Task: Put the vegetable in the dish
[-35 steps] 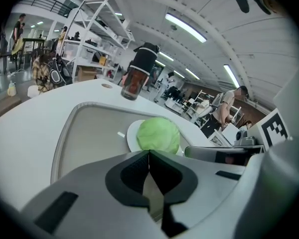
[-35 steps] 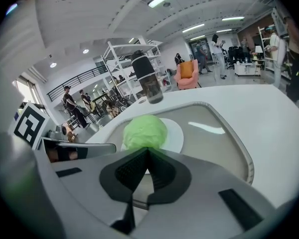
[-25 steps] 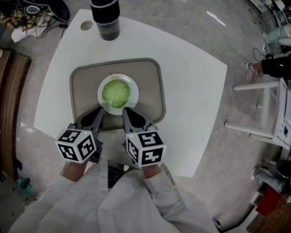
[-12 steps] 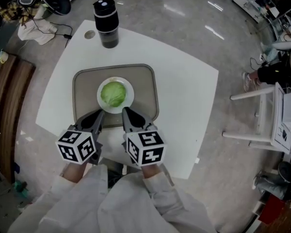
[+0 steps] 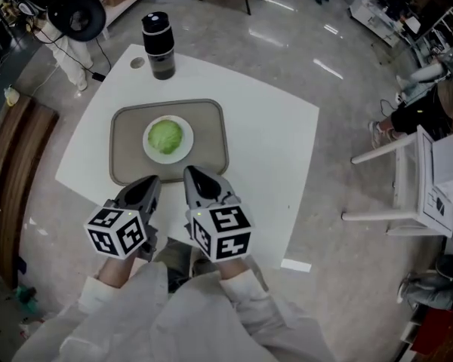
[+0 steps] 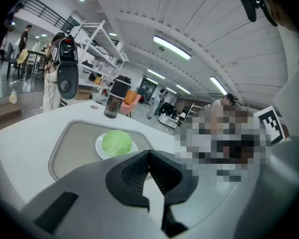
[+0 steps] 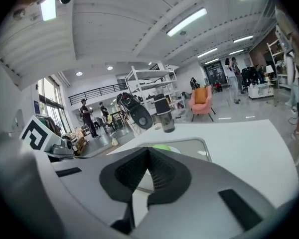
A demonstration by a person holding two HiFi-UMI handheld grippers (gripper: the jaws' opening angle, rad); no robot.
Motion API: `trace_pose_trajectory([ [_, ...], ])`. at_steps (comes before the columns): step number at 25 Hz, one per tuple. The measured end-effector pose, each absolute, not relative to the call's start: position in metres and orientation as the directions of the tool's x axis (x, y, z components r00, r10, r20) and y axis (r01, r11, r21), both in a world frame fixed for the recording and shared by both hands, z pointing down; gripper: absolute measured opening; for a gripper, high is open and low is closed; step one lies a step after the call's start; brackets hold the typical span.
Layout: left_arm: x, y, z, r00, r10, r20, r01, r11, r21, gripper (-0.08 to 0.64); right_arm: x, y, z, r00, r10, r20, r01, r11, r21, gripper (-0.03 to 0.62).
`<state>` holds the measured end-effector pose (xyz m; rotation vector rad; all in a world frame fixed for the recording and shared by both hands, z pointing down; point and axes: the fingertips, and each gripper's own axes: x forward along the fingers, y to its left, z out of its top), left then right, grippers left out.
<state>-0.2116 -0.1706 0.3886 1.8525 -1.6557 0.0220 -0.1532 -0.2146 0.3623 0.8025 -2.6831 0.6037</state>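
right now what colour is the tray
Greyish beige; the tray shows best in the head view.

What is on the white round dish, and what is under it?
A green leafy vegetable lies on the white round dish, hiding its centre. Under the dish is the grey rectangular tray.

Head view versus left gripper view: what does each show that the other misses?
Only the head view: the whole left tool with its marker cube, the right tool pointing the same way, and the white table's full outline.
Only the left gripper view: the left tool's jaws close up, shut on nothing, the ceiling light strips and the white shelving.
Both: the green leafy cabbage on the round white plate, the grey rectangular tray and the black cylindrical tumbler.
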Motion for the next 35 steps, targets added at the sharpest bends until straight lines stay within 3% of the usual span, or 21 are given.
trace_pose_trajectory([
  [15,-0.115,-0.123,0.323,0.209,-0.938,0.277,-0.917,-0.090,0.388,0.008,-0.053,-0.155,0.309,-0.825,-0.516,0.231,-0.564,0.781,-0.267,0.011],
  [35,-0.059,-0.124,0.305,0.354,-0.901,0.250,-0.892,-0.244,0.381,0.008,-0.003,-0.132,0.313,-0.778,-0.569,0.265,-0.626,0.740,-0.247,0.011],
])
